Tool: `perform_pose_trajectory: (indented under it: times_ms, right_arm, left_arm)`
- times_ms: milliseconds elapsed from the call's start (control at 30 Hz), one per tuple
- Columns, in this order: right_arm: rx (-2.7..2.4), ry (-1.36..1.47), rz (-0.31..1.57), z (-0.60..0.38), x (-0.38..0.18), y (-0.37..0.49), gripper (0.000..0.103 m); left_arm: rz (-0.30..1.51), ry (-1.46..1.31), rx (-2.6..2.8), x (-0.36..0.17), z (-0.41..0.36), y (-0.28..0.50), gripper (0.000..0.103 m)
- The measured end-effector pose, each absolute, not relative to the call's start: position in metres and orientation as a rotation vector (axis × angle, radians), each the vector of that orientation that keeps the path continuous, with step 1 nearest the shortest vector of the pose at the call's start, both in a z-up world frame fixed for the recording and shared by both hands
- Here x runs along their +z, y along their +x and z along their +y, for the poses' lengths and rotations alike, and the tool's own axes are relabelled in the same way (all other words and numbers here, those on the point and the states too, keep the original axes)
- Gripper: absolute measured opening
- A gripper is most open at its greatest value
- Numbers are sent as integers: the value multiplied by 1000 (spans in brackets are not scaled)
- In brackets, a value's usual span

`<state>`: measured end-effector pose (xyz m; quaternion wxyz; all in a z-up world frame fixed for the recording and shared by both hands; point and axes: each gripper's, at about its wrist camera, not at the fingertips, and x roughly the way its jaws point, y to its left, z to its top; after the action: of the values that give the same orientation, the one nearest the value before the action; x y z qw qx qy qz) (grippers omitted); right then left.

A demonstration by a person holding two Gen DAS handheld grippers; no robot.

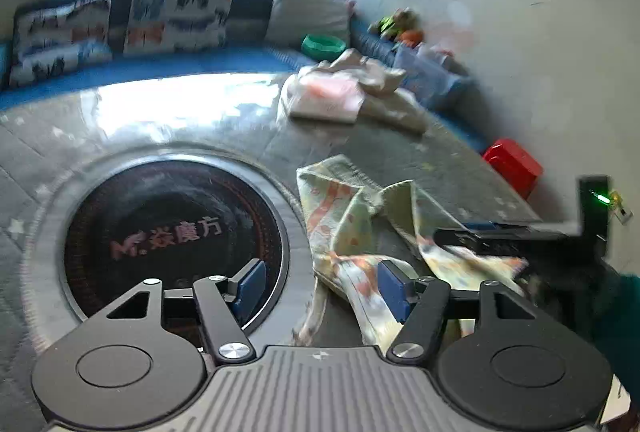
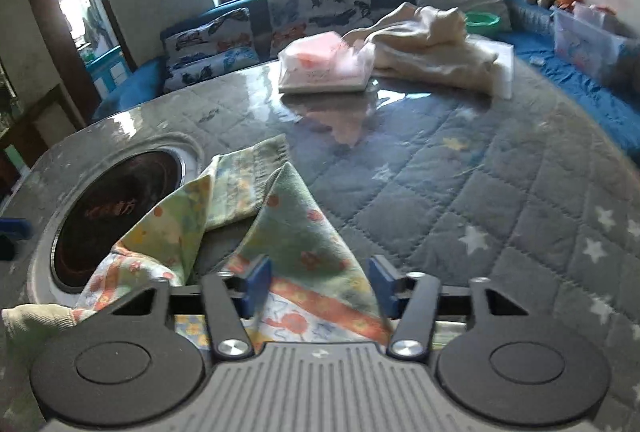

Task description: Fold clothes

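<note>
A small patterned garment (image 1: 352, 228), pale green with orange prints, lies crumpled on the table beside a round black cooktop (image 1: 172, 232). My left gripper (image 1: 320, 288) is open, its right pad (image 1: 392, 288) touching the cloth's lower edge. In the right wrist view the same garment (image 2: 296, 232) rises in a peak between the pads of my open right gripper (image 2: 320, 284), which stands over its orange-striped hem. The right gripper's black body (image 1: 512, 236) shows in the left wrist view, over the cloth's right side.
The table (image 2: 460, 184) has a grey quilted star cover under glass. At its far side lie a folded pink-and-white stack (image 2: 324, 64) and a cream garment (image 2: 432, 44). A blue sofa with butterfly cushions (image 2: 320, 4), a green bowl (image 1: 322, 46) and a red box (image 1: 514, 164) surround it.
</note>
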<state>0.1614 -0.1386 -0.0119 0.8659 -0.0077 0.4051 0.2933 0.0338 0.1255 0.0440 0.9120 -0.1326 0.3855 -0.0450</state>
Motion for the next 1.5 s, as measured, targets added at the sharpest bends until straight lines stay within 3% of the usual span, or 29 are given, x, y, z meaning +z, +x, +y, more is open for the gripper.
perform_pose_trajectory:
  times_ms: [33, 100, 167, 367, 400, 433, 500, 533, 567, 600, 633, 767, 833, 900, 967, 1300, 1500]
  right_arm:
    - [615, -17, 846, -138, -12, 161, 38]
    - [613, -20, 828, -140, -8, 156, 16]
    - [614, -7, 801, -146, -1, 151, 9]
    - [615, 21, 737, -170, 20, 127, 4]
    - [615, 20, 731, -174, 23, 122, 4]
    - [606, 16, 727, -176, 25, 122, 4]
    - [594, -9, 724, -177, 24, 120, 8]
    - [599, -11, 733, -177, 23, 122, 13]
    - [594, -11, 735, -177, 22, 123, 30]
    - [581, -10, 738, -176, 20, 126, 48]
    - [579, -10, 746, -173, 16, 131, 49]
    - [589, 18, 802, -165, -1, 148, 50]
    - [616, 40, 841, -160, -10, 154, 45]
    - [649, 54, 863, -156, -16, 156, 14]
    - [683, 56, 860, -153, -14, 150, 5]
    - [642, 97, 677, -221, 45, 61, 3]
    - [524, 80, 823, -255, 16, 38, 3]
  left_arm:
    - [811, -275, -86, 38, 125, 45, 65]
    - [849, -284, -83, 26, 121, 64, 65]
    - [881, -302, -89, 15, 116, 79, 66]
    - [936, -303, -120, -6, 98, 103, 64]
    - [948, -308, -126, -9, 96, 105, 61]
    - [960, -313, -131, -13, 94, 108, 46]
    - [963, -303, -138, -15, 91, 107, 37]
    - [959, -296, -143, -14, 90, 106, 20]
    - [955, -290, -149, -13, 89, 105, 9]
    - [954, -303, -155, -12, 91, 102, 9]
    - [952, -316, -161, -11, 92, 99, 6]
    - [916, -339, -164, -1, 98, 78, 5]
    - [891, -352, -171, 6, 100, 64, 5]
    - [867, -363, -181, 14, 102, 50, 5]
    - [848, -361, -191, 21, 102, 37, 5]
    - [840, -378, -226, 25, 104, 8, 6]
    - [858, -360, -312, 23, 91, -15, 6]
